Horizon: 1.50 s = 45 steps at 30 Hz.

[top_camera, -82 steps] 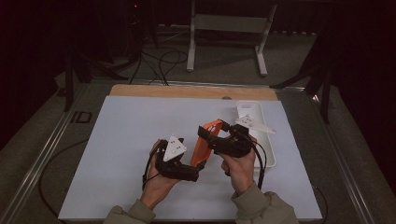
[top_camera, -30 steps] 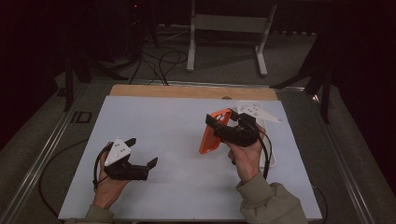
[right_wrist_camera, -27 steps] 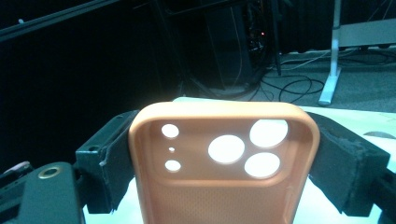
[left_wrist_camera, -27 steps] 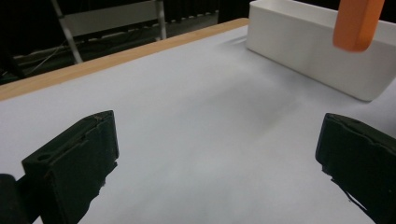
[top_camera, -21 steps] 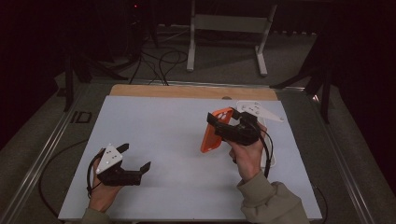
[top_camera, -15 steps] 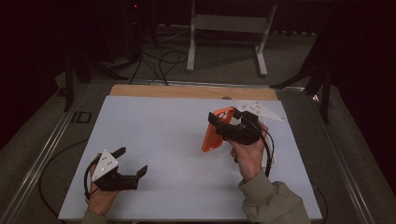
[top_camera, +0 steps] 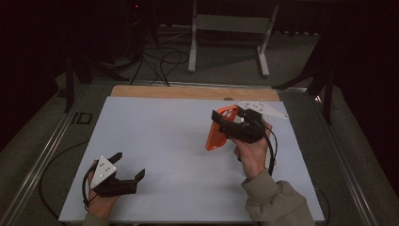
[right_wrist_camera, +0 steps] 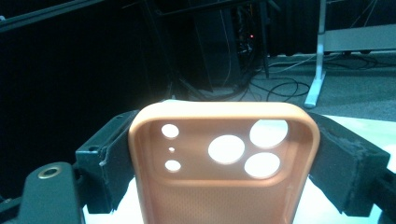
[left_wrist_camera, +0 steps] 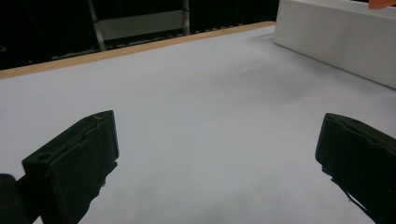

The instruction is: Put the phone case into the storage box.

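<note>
while your right gripper [top_camera: 225, 123] hangs above the right half of the white surface [top_camera: 174, 141], its fingers [right_wrist_camera: 100, 154] press on the two long edges of an orange phone case [top_camera: 219, 133], near the camera end. in the high view the case stands roughly upright and lifted off the surface, its lower end pointing down toward the sheet and its top end between the fingers. in the right gripper view you look into the hollow inside of the case [right_wrist_camera: 224, 163]: three large round camera holes sit to the right, three smaller ones to the left, and the dark fingers flank it on both sides, touching its rim. your right hand [top_camera: 251, 153] grips the handle from below, sleeve coming in from the bottom edge, with the cable looping beside the wrist.

your left gripper [top_camera: 128, 168] is well apart from the case, low over the near left corner of the surface, with the grey three-cornered plate [top_camera: 104, 165] on top. its fingers [left_wrist_camera: 77, 158] stand wide with nothing between them; in the left gripper view bare white surface lies in the gap. that same view shows a white box [left_wrist_camera: 341, 39] at the upper right, resting on the surface, and the wooden strip [top_camera: 193, 92] along the far edge.
</note>
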Available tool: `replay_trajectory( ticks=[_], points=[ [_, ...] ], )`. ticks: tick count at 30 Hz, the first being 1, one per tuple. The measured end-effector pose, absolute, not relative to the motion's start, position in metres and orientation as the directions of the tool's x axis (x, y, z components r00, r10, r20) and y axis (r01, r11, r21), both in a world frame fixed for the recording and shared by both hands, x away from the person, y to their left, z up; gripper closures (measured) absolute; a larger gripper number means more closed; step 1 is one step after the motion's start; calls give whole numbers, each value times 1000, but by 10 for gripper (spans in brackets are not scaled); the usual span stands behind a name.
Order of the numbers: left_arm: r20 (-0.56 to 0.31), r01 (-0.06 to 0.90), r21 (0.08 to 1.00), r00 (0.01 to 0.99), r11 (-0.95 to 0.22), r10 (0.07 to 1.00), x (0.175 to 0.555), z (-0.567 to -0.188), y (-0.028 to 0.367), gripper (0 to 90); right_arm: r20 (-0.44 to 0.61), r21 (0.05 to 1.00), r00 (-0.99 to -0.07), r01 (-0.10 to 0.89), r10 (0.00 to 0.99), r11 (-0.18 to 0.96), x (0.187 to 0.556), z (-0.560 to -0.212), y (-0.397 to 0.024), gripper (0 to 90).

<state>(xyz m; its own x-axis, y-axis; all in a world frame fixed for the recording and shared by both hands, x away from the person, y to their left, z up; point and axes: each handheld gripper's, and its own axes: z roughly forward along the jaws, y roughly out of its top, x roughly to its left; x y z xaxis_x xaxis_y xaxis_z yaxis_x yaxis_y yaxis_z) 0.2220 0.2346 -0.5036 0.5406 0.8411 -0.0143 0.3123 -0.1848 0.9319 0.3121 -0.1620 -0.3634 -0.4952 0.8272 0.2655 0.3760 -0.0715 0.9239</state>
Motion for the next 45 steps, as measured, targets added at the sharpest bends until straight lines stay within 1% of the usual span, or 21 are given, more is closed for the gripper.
replay_trajectory(
  ticks=[4, 20, 32, 39, 45],
  points=[
    [-24, 319, 933, 521, -169, 853, 222, -505, 237, 3, 257, 926, -491, 372, 833, -66, 312, -362, -164, 158],
    [-27, 335, 927, 514, -172, 858, 222, -507, 237, 3, 214, 931, -450, 362, 867, -42, 323, -357, -176, 157],
    [-38, 339, 928, 502, -156, 864, 222, -507, 238, 3, 208, 934, -417, 352, 885, -54, 331, -351, -185, 158],
    [-36, 339, 928, 500, -157, 865, 222, -507, 238, 4, 199, 938, -402, 343, 894, -55, 337, -348, -188, 158],
    [-26, 340, 926, 495, -167, 868, 221, -507, 237, 3, 170, 942, -378, 333, 910, -38, 344, -344, -191, 157]
  ],
)
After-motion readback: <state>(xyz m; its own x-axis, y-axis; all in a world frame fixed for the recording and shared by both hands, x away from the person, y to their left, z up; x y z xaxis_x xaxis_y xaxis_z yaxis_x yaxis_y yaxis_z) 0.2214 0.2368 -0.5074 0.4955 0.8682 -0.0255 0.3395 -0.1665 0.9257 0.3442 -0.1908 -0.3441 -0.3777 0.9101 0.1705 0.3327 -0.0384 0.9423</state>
